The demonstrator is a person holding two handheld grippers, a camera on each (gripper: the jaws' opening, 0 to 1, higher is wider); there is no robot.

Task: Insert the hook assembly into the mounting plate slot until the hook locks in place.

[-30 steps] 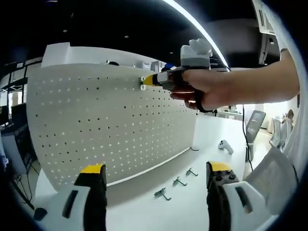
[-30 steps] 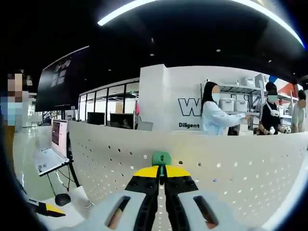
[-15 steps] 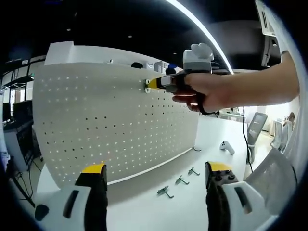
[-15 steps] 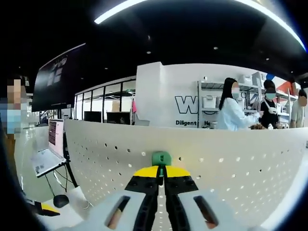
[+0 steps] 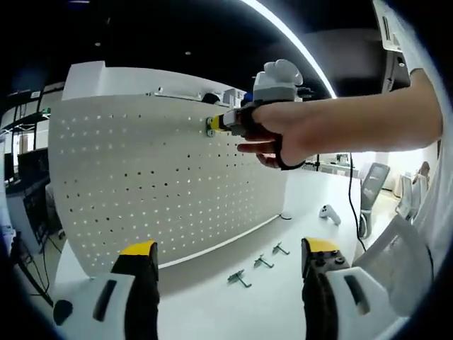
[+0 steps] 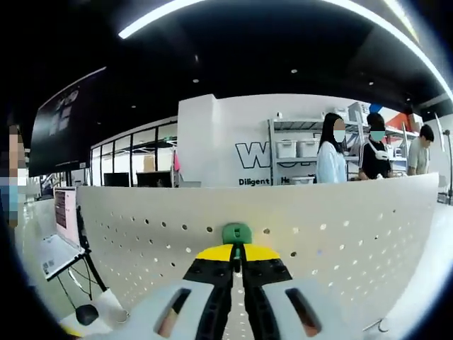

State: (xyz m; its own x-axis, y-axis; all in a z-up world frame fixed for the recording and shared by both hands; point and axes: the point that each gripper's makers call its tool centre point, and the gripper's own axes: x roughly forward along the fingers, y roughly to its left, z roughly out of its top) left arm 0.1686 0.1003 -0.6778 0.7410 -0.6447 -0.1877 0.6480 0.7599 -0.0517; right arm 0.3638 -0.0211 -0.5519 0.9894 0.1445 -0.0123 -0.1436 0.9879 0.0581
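A person's right gripper (image 6: 236, 263), its yellow-tipped jaws closed almost together on a small green hook assembly (image 6: 236, 233), pressed the part against the upper rows of a white perforated mounting plate (image 5: 163, 184) that stood upright on a white table (image 5: 233, 312). In the left gripper view the same tool reached in from the right in the person's hand (image 5: 283, 134), its tip meeting the board near the top edge. The left gripper (image 5: 223, 297) hung low over the table with its jaws wide apart, holding nothing. Three spare metal hooks (image 5: 256, 269) lay on the tabletop just beyond it, near the board's foot. The hook looked small, light and rigid, likely smooth enough to twist between the pads, so a firm pinch on its body, leaving the prongs free, appeared the sound grip. Whether it had locked into the slot could not be told.
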